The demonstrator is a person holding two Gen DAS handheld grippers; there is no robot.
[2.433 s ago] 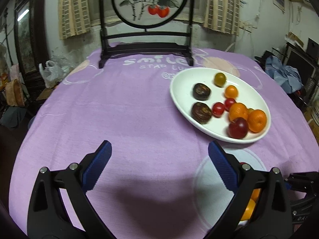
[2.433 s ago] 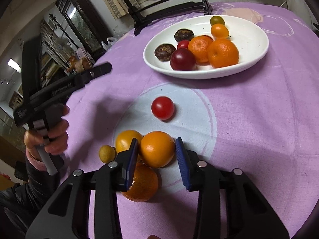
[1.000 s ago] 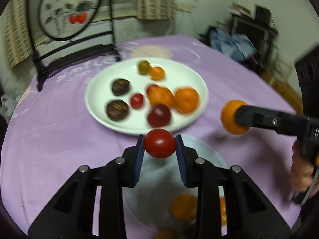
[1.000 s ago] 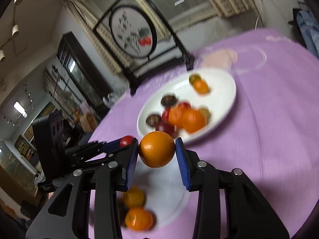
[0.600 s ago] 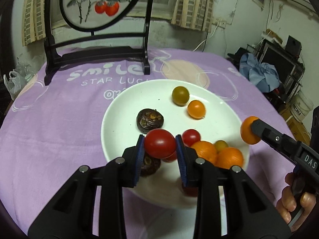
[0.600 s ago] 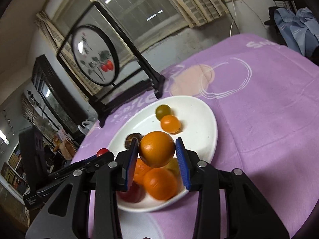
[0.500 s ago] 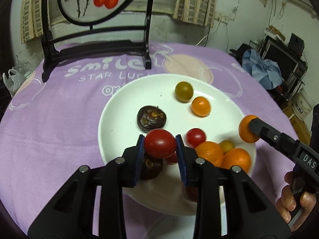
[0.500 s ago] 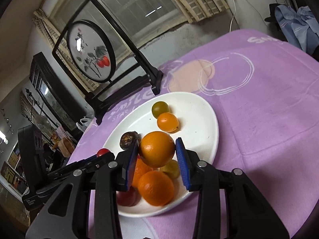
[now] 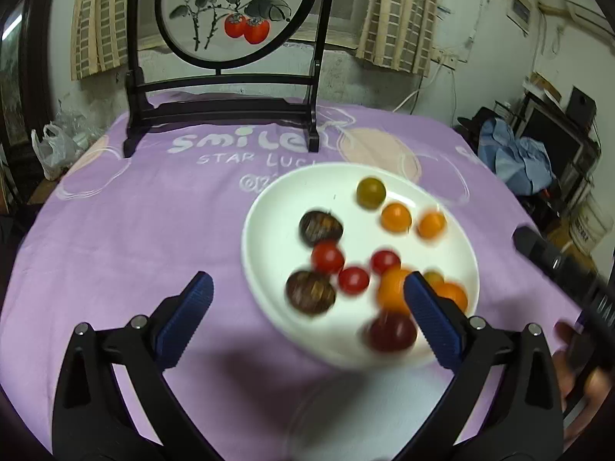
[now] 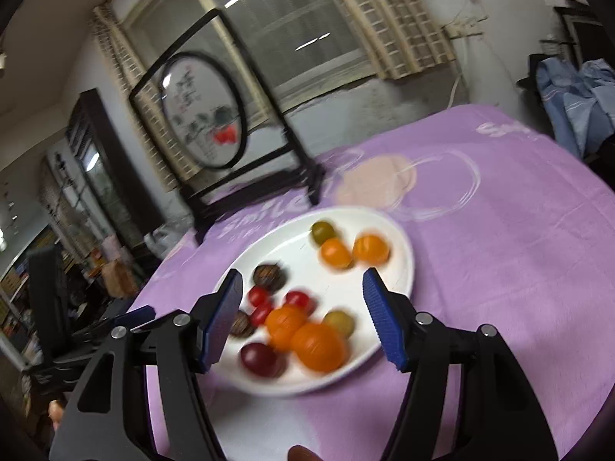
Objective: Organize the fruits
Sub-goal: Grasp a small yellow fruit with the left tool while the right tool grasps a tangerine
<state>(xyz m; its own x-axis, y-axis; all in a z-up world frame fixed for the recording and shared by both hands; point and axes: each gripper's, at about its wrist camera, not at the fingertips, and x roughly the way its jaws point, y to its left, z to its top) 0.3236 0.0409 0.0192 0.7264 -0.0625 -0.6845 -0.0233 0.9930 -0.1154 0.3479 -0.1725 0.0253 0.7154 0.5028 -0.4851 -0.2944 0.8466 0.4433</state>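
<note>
Now both the left hand-held gripper (image 9: 307,309) and right hand-held gripper (image 10: 303,309) tilt down over the plate (image 9: 269,207), jaws opening, empty.

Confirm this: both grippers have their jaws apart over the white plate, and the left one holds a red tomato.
Wrong on the tomato. In the left wrist view the left gripper holds nothing: its opening jaws are empty, and the red tomatoes lie on the white plate. The rest stands.
</note>
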